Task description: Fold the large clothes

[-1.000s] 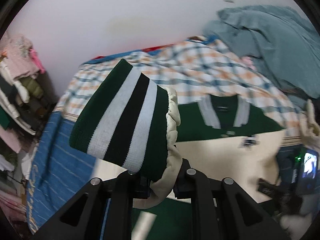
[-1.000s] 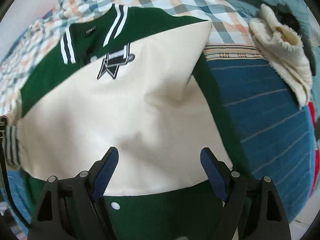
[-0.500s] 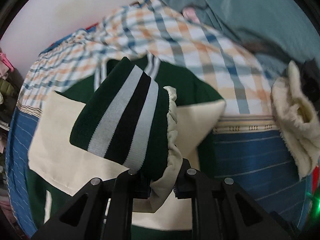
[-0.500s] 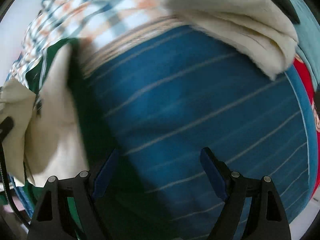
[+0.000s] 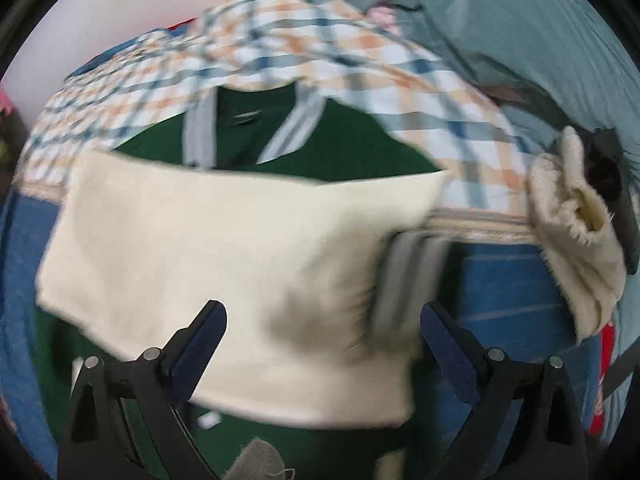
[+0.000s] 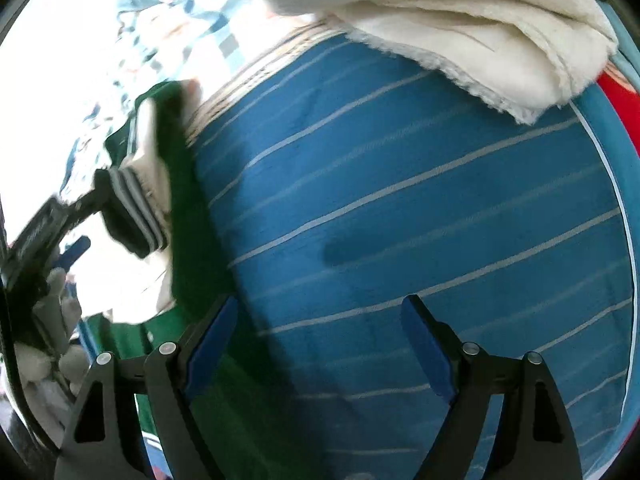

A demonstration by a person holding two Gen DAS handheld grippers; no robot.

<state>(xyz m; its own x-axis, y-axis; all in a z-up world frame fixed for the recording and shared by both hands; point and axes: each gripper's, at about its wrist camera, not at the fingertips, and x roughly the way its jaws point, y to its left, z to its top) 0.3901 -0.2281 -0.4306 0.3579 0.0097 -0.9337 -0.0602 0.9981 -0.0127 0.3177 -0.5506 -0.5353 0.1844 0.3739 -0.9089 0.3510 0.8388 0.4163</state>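
Lying blurry, green/cream jacket [image 5: 224, 240], sleeve apparently folded across w/ striped cuff [image 5: 408, 280].

One green-and-cream jacket [image 5: 224, 240], one checked cloth [image 5: 320, 52], one cream fleece [image 5: 576, 232], two tongs.

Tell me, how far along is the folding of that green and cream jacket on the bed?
Partly done. One cream sleeve already lies folded across the green and cream jacket, its striped knit cuff at the edge. In hand: the left hand-held gripper is opening, releasing that cuff; the right hand-held gripper hangs open over the blue striped bedsheet. The other sleeve and the body fold seemingly remain.
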